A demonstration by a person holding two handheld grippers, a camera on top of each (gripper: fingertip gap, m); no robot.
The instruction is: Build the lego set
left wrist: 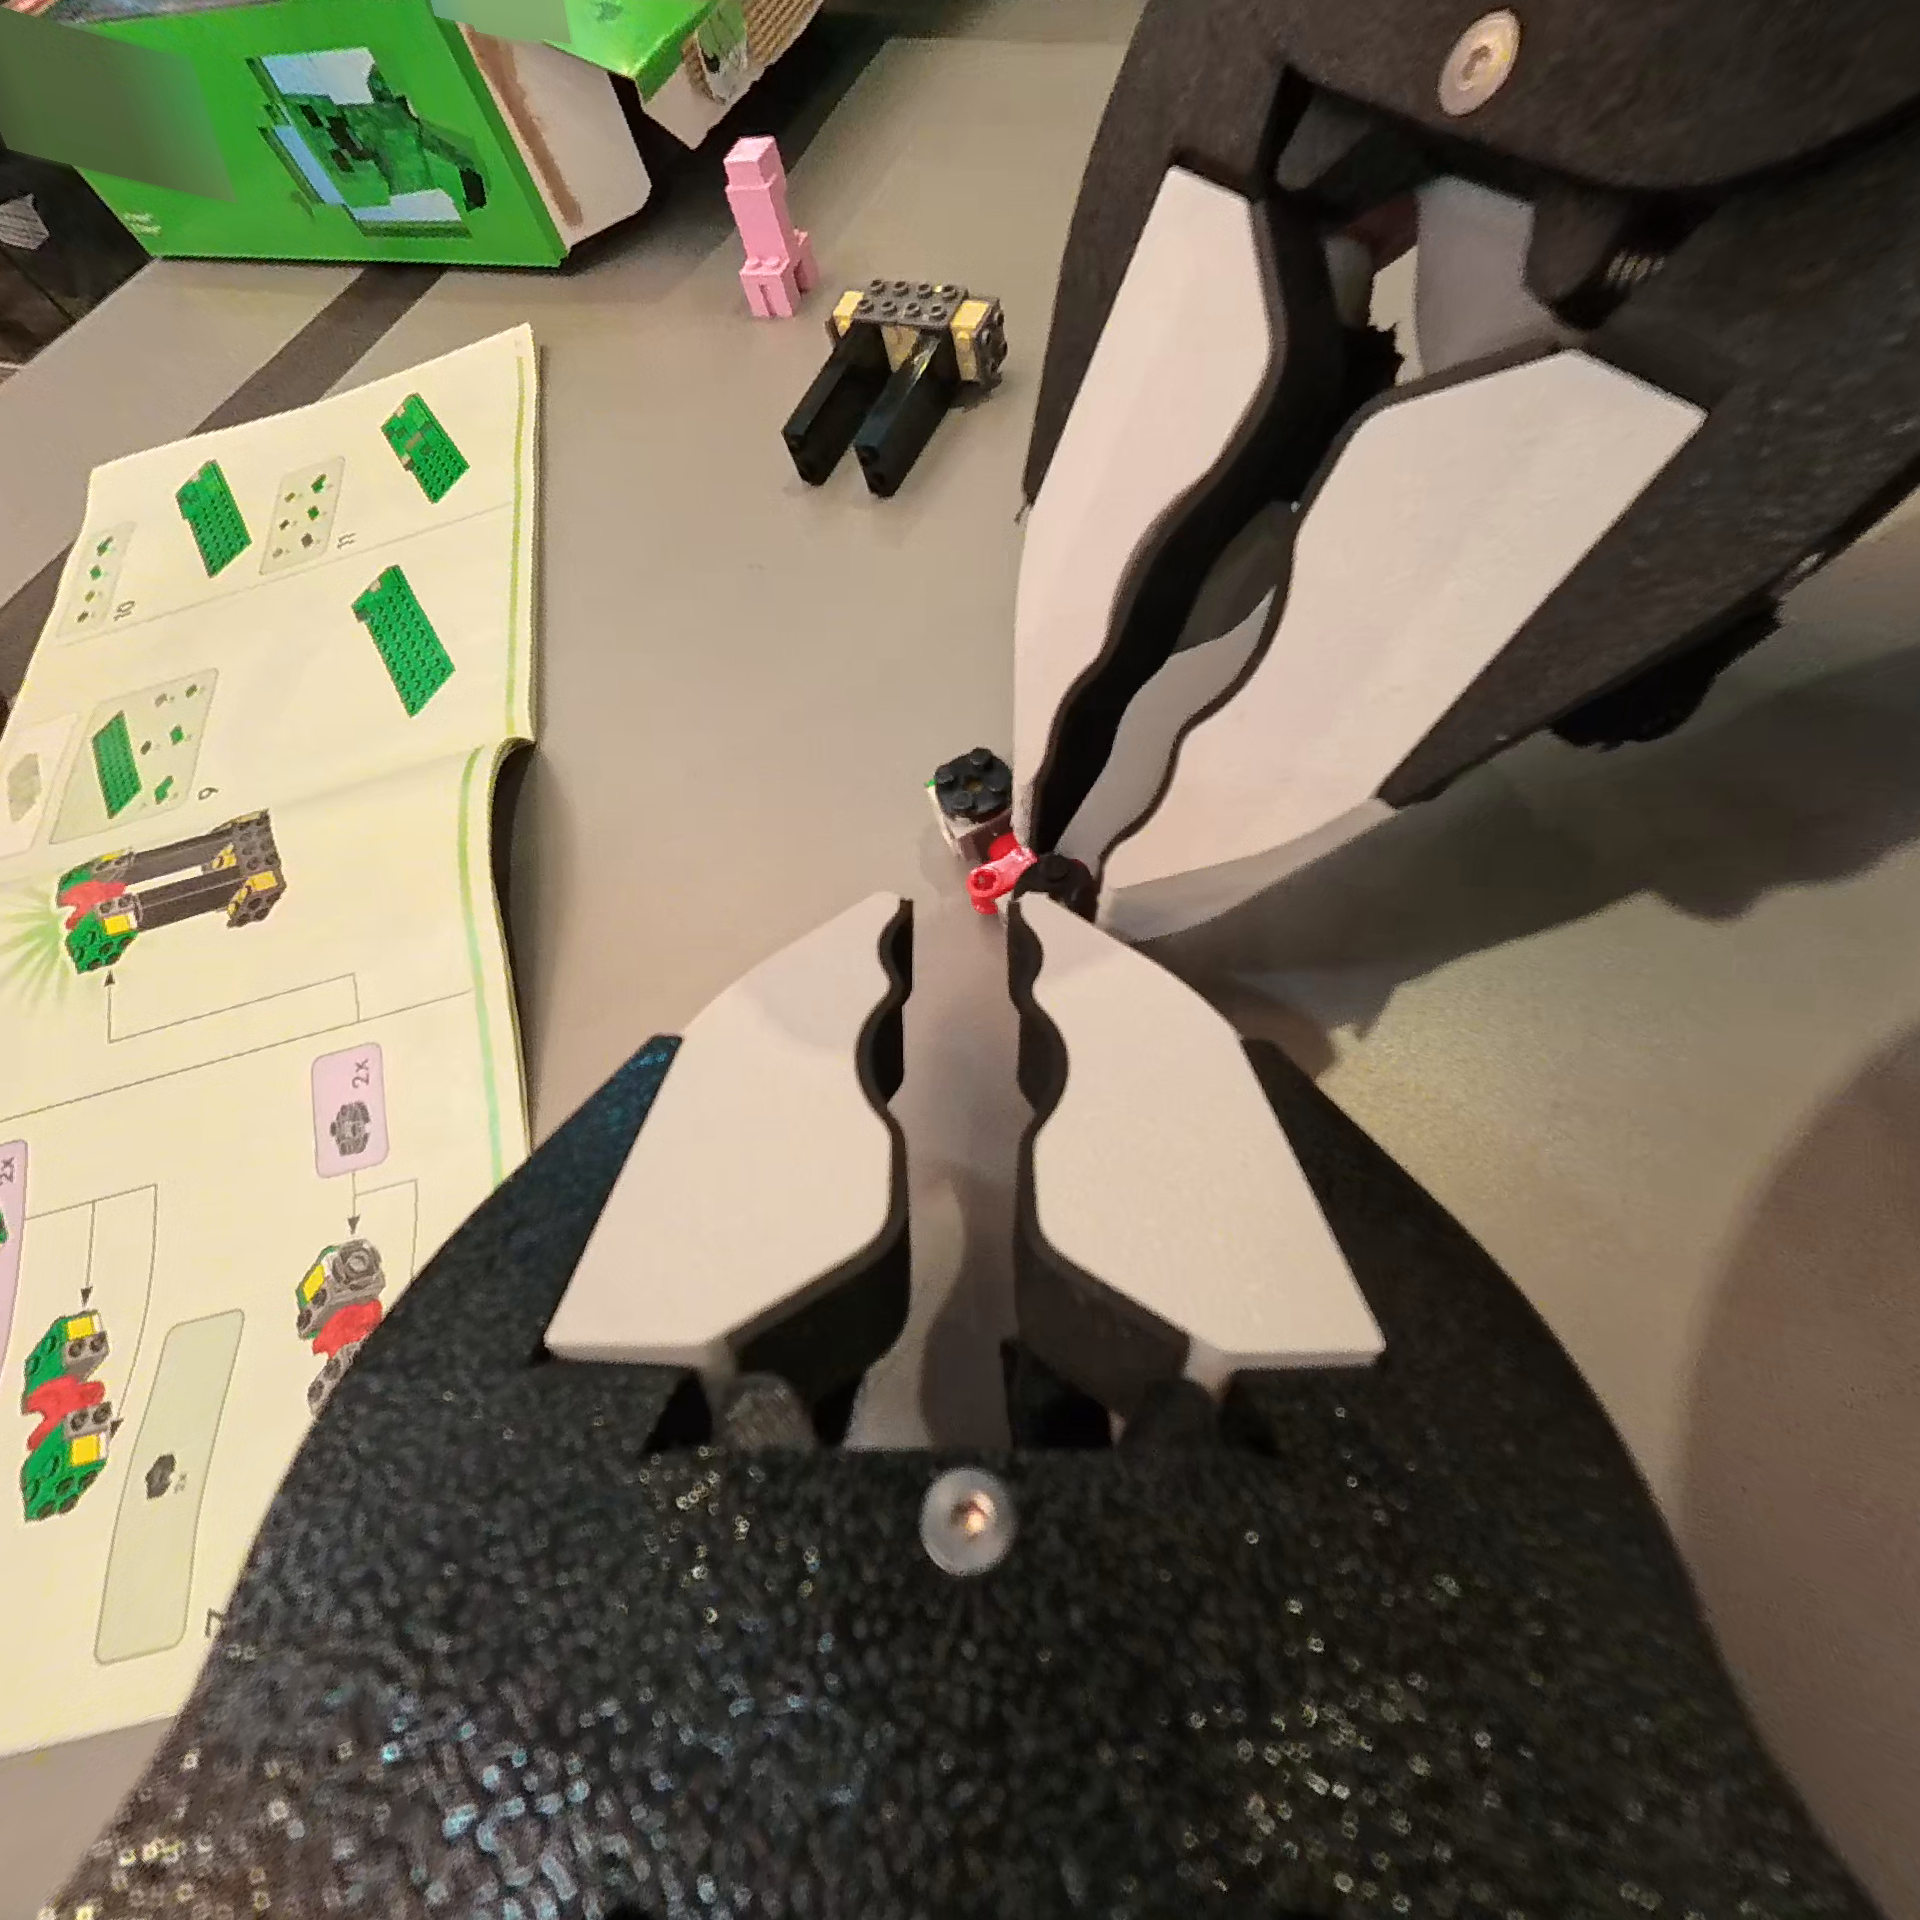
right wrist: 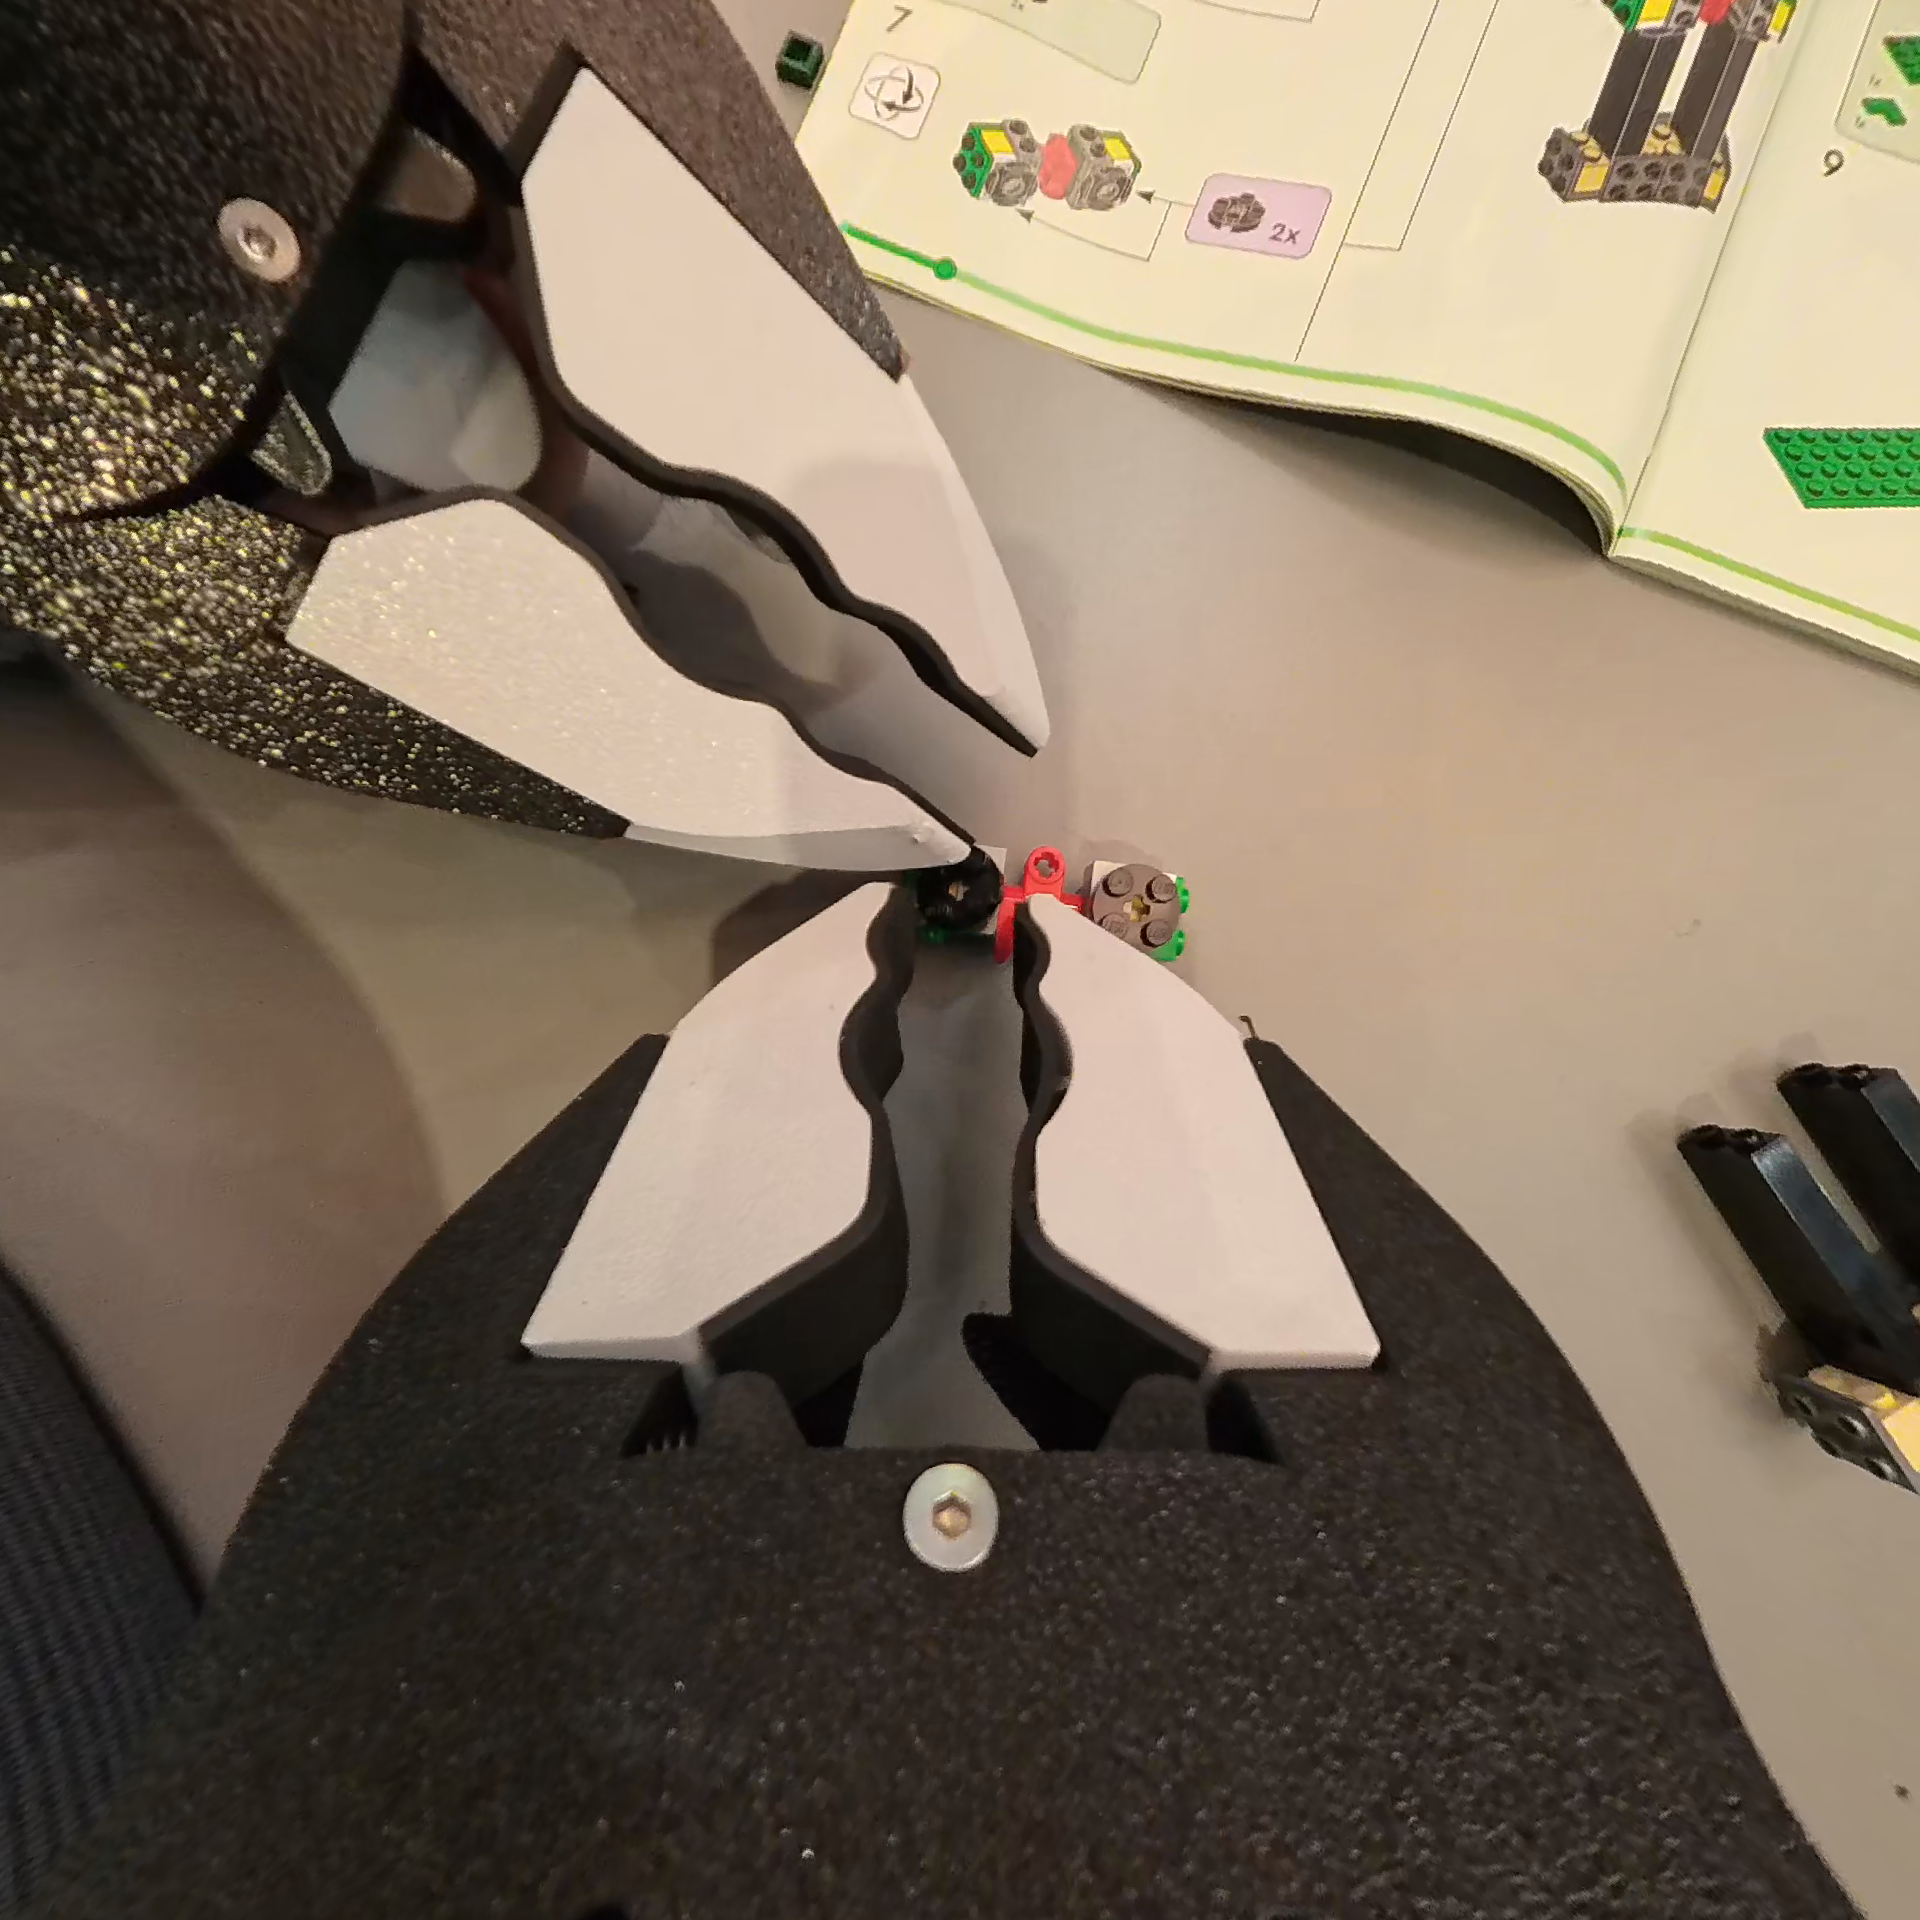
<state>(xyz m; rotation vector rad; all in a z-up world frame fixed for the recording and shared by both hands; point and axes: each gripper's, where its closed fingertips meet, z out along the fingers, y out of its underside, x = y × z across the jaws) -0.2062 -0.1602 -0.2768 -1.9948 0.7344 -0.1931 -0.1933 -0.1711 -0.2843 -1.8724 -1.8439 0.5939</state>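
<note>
A small lego sub-assembly [right wrist: 1132, 906] lies on the grey table: two grey cubes with dark round plates, green bits, and a red connector [right wrist: 1039, 871] between them. It also shows in the left wrist view [left wrist: 971, 792]. My right gripper [right wrist: 956, 904] is shut on the assembly's near end, around the black round plate [right wrist: 951, 902]; it enters the left wrist view [left wrist: 1055, 871] from the upper right. My left gripper [left wrist: 961, 909] is open with a narrow gap and holds nothing. In the right wrist view [right wrist: 997, 795] its lower fingertip touches the black round plate.
A black two-legged lego build [left wrist: 904, 384] lies farther back, also at the right edge of the right wrist view [right wrist: 1818, 1226]. A pink figure [left wrist: 767, 234] stands near a green box [left wrist: 312, 135]. An open instruction booklet [left wrist: 260, 831] lies left. A small dark green piece [right wrist: 800, 52] lies beside it. My two grippers' fingertips are within a few centimetres of each other. The pink figure [left wrist: 767, 234] is about equally far from each gripper, around 25 centimetres.
</note>
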